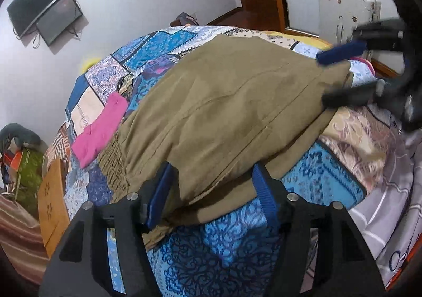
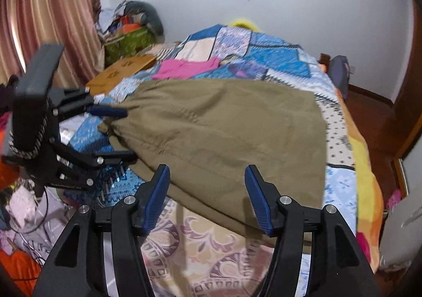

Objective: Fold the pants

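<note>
There we had the olive pants (image 1: 224, 112) spread flat across the patchwork bedspread (image 1: 329, 178), a pink garment (image 1: 101, 133) beside them. Our left gripper (image 1: 213, 183) and right gripper (image 2: 207, 188) both stood wide apart, gripping nothing, at the cloth's near edges.

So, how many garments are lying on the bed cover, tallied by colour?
Olive-brown: 1, the pants
Pink: 1, the folded pink garment
Total: 2, both on the patchwork bed cover
</note>
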{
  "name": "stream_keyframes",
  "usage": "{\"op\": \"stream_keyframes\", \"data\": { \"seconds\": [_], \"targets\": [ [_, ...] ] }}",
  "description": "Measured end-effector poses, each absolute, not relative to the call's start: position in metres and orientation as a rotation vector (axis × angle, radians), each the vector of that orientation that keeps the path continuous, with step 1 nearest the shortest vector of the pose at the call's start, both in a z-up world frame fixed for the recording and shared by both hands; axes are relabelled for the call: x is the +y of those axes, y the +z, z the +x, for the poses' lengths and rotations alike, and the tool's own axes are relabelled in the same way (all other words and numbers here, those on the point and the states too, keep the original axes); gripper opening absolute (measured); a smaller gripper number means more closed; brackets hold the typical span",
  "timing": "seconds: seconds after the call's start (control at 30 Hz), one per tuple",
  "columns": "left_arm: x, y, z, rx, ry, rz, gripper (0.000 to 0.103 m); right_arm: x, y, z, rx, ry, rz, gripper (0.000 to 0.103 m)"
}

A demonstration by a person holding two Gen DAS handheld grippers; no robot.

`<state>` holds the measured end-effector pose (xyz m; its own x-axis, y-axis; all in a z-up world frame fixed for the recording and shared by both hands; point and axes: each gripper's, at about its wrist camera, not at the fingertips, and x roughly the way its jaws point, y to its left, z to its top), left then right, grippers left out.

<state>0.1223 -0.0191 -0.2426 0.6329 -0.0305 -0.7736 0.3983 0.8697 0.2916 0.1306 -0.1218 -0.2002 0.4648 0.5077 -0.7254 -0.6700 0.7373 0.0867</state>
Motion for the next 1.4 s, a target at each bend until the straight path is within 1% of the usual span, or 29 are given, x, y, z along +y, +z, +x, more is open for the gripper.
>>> {"op": "stream_keyframes", "data": {
  "seconds": [0.1,0.2,0.37,0.4,0.43,0.47,0.5,0.53,0.57,0.7,0.77,0.83,0.93,1.0,1.23,1.3,1.37,1.4],
  "targets": [
    [-0.019,-0.235,0.131,0.862,-0.270,0.439,0.054,-0.109,-0.208,0.131,0.826,0.762,-0.236,0.055],
    [-0.012,-0.226,0.142,0.872,-0.286,0.373,0.054,-0.101,-0.213,0.132,0.826,0.775,-0.255,0.055],
    [-0.005,-0.215,0.148,0.879,-0.317,0.300,0.054,-0.095,-0.216,0.137,0.765,0.730,-0.301,0.055],
    [-0.005,-0.215,0.148,0.880,-0.320,0.300,0.054,-0.096,-0.216,0.138,0.758,0.729,-0.304,0.052],
    [-0.007,-0.216,0.146,0.880,-0.324,0.299,0.054,-0.097,-0.217,0.140,0.754,0.734,-0.302,0.046],
    [-0.007,-0.216,0.145,0.883,-0.333,0.296,0.054,-0.098,-0.217,0.141,0.757,0.741,-0.296,0.032],
    [-0.009,-0.217,0.144,0.885,-0.343,0.292,0.054,-0.100,-0.216,0.141,0.760,0.745,-0.286,0.024],
    [-0.011,-0.219,0.141,0.887,-0.357,0.291,0.054,-0.102,-0.215,0.141,0.754,0.747,-0.276,0.021],
    [-0.013,-0.220,0.139,0.885,-0.366,0.296,0.054,-0.103,-0.213,0.140,0.748,0.750,-0.271,0.016],
    [-0.025,-0.231,0.134,0.886,-0.369,0.349,0.054,-0.105,-0.208,0.137,0.742,0.759,-0.255,0.011],
    [-0.029,-0.236,0.136,0.893,-0.346,0.365,0.053,-0.107,-0.207,0.136,0.752,0.773,-0.243,0.010],
    [-0.029,-0.236,0.136,0.879,-0.319,0.373,0.034,-0.108,-0.207,0.135,0.754,0.776,-0.248,0.010],
    [-0.029,-0.231,0.133,0.869,-0.323,0.352,0.024,-0.109,-0.206,0.132,0.754,0.782,-0.251,0.009],
    [-0.030,-0.229,0.128,0.860,-0.322,0.361,0.021,-0.110,-0.206,0.129,0.755,0.782,-0.254,0.009],
    [-0.024,-0.239,0.121,0.908,-0.343,0.287,0.020,-0.112,-0.214,0.125,0.783,0.785,-0.247,0.009],
    [-0.024,-0.238,0.117,0.911,-0.340,0.275,0.020,-0.113,-0.214,0.122,0.795,0.787,-0.244,0.014],
    [-0.021,-0.235,0.114,0.917,-0.347,0.259,0.021,-0.116,-0.211,0.123,0.816,0.790,-0.231,0.017],
    [-0.019,-0.233,0.111,0.920,-0.349,0.259,0.021,-0.120,-0.209,0.123,0.833,0.809,-0.211,0.025]
  ]
}}
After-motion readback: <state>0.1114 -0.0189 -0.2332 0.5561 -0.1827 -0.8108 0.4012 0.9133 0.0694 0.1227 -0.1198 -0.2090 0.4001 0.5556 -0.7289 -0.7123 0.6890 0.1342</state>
